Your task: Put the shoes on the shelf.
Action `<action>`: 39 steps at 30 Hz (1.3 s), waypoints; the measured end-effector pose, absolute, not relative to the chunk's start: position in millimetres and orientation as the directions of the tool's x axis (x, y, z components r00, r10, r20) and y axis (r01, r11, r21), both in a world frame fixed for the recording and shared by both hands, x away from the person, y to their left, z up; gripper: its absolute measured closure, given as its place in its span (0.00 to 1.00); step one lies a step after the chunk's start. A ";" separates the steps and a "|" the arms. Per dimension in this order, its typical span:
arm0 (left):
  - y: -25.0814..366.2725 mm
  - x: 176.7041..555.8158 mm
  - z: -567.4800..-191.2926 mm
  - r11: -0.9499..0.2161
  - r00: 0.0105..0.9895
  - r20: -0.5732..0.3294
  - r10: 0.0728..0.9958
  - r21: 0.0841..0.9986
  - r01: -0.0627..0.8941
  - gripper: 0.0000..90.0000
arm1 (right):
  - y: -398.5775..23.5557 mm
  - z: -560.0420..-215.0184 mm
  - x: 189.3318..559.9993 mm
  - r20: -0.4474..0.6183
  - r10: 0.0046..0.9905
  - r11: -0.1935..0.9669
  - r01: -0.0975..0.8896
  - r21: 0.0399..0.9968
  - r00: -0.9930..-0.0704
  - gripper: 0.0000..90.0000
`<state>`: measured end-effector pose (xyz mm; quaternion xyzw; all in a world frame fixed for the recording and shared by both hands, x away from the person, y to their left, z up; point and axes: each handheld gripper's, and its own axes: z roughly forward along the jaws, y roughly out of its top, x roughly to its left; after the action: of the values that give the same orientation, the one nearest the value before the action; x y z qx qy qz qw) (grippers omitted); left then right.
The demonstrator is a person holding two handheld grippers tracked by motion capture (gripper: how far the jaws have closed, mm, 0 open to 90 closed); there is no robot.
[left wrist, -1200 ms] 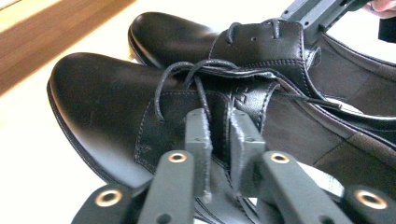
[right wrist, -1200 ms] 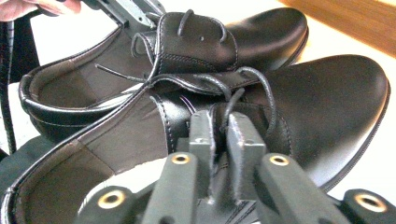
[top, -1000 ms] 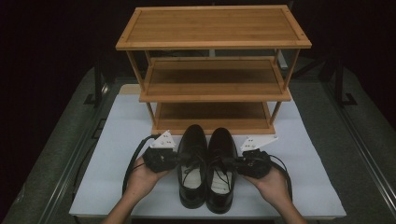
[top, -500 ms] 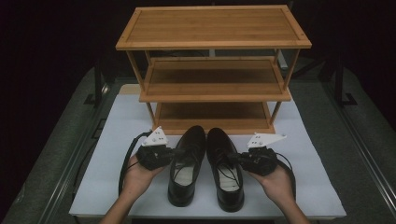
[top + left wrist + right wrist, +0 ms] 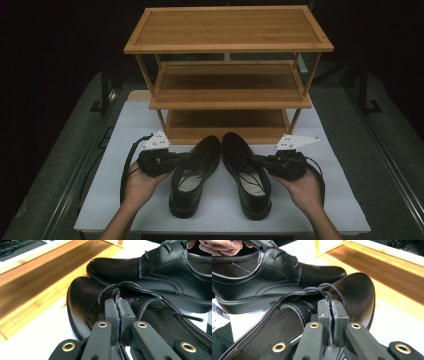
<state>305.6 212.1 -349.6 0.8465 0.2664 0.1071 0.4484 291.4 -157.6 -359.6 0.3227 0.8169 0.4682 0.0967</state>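
Two black shoes sit side by side on the white surface [image 5: 125,200], right in front of the wooden shoe rack [image 5: 227,75]. Their toes point at the rack's bottom shelf and their heels point away from it.

The left shoe [image 5: 192,175] is the one in front of the left end of the rack. The left gripper [image 5: 175,159] is beside it, held in the person's left hand [image 5: 142,182]. Its jaws are pinched tight on the thin leather edge of the shoe by the laces. In the left gripper view, the two black jaws press flat together with that edge squeezed between them, and a loop of lace curls just above them.

The right shoe [image 5: 247,172] is in front of the right end of the rack. The right gripper [image 5: 257,161] is beside it, held in the right hand [image 5: 302,190]. Its jaws are also pinched tight on the shoe's edge by the laces. In the right gripper view, the jaws meet with the leather and a bit of lace caught between them.

The toes of the two shoes are close together near the rack, and the heels spread apart. It is hard to tell from above whether the shoes rest on the surface or are lifted a little.
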 end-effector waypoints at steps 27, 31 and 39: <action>178.2 389.7 -354.5 -0.416 0.768 0.017 0.640 0.849 0.327 0.98 | -161.6 -367.6 385.6 0.092 0.698 0.351 0.451 0.821 -0.710 0.96; 168.9 400.5 -359.0 -0.411 0.761 0.025 0.648 0.853 0.322 0.98 | -161.2 -370.2 395.8 0.099 0.711 0.334 0.459 0.823 -0.696 0.96; 151.3 415.8 -367.1 -0.434 0.737 0.087 0.670 0.851 0.294 0.98 | -157.9 -370.8 412.4 0.087 0.735 0.322 0.459 0.828 -0.673 0.96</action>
<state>415.8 151.3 -367.1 0.8198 0.2941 0.2121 0.4432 412.4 -157.9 -370.8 0.3738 0.7981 0.4465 0.1547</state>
